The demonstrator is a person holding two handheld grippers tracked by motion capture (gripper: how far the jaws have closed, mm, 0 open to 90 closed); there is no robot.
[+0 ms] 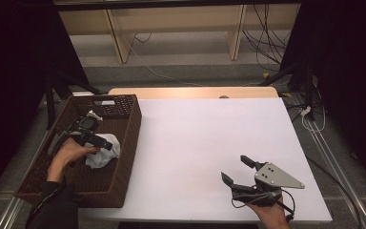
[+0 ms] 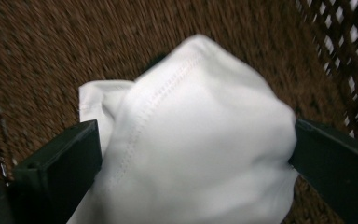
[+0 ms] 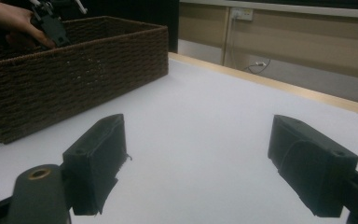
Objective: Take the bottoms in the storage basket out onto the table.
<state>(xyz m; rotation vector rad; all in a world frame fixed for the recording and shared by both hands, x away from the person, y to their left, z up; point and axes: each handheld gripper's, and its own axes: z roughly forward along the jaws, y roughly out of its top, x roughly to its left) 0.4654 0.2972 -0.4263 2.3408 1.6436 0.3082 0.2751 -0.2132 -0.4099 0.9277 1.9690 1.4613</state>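
**Left gripper at the white cloth inside the basket**

The step in hand looks like a grasp on the crumpled white fabric cloth (image 1: pixel 104 150), which lies on the floor of the dark brown woven wicker basket (image 1: pixel 124 157) standing at the left edge of the white table (image 1: pixel 205 143). The cloth sits toward the basket's right wall, about midway along it.

The left gripper (image 1: pixel 95 140) is down inside the basket, held by the person's left hand (image 1: pixel 66 153), whose forearm comes in over the basket's near-left corner. In the left gripper view, the 2 black jaws stand one on each side of the bunched cloth (image 2: pixel 200 135), touching or nearly touching its flanks, with a stitched hem running up the middle. They are fairly wide; whether they press the cloth yet I cannot tell. The next move, as I judge it, calls for closing firmly on the bunch and lifting straight up, clear of the basket's rim, so that no loose fold snags on the weave.

The right gripper (image 1: pixel 238 169) rests low near the table's near-right corner, held from below by the right hand (image 1: pixel 269 214), its jaws spread wide and holding nothing, pointing across bare table toward the basket.
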